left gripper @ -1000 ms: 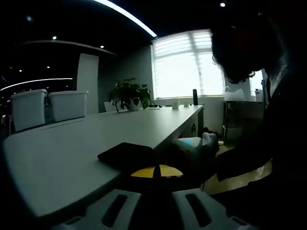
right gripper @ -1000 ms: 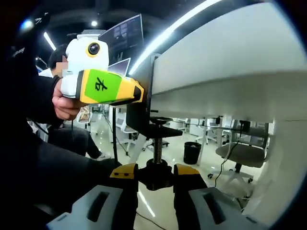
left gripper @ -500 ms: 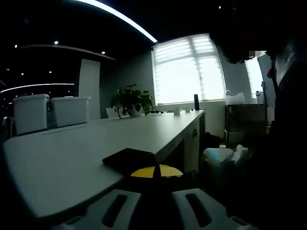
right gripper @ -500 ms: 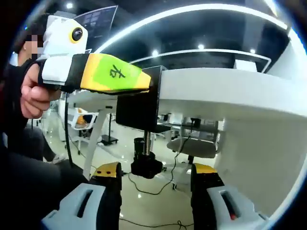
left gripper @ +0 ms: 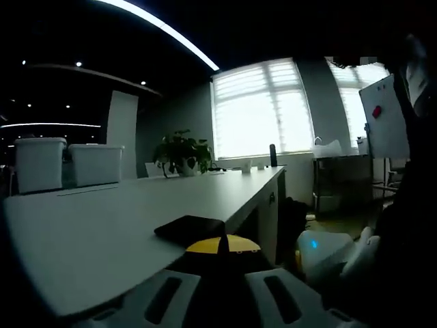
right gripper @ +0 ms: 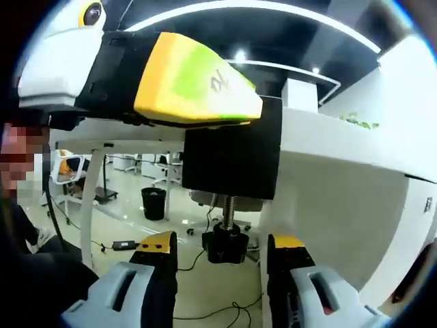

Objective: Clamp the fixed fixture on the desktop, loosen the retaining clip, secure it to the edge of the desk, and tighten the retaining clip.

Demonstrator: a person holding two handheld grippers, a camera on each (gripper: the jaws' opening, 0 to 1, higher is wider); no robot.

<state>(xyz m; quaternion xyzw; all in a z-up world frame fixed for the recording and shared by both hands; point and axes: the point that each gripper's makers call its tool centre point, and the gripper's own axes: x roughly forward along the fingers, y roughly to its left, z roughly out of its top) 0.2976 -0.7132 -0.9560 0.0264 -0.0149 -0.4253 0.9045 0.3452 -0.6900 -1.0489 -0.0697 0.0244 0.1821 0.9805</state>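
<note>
A black clamp fixture [right gripper: 232,157] sits on the edge of the white desk [right gripper: 328,157]. Its threaded screw and black knob [right gripper: 225,246] hang below the desk edge. My left gripper [right gripper: 198,89], yellow and green, is shut on the fixture's upper part. In the left gripper view its yellow tips [left gripper: 222,244] meet just behind the fixture's black top plate [left gripper: 190,227], which lies flat on the desk [left gripper: 102,225]. My right gripper [right gripper: 222,246] is open, with a jaw on each side of the knob and not touching it. It also appears low beside the desk as a white body [left gripper: 328,249].
A potted plant [left gripper: 181,147], two white bins [left gripper: 41,160] and a dark bottle [left gripper: 273,154] stand at the far end of the desk. A whiteboard [left gripper: 386,126] stands to the right. A black waste bin [right gripper: 153,203] and cables are on the floor under the desk.
My right gripper was shut on the knob a second ago and has let go, its jaws now wide apart. It has dropped lower in the left gripper view. The left gripper still holds the fixture.
</note>
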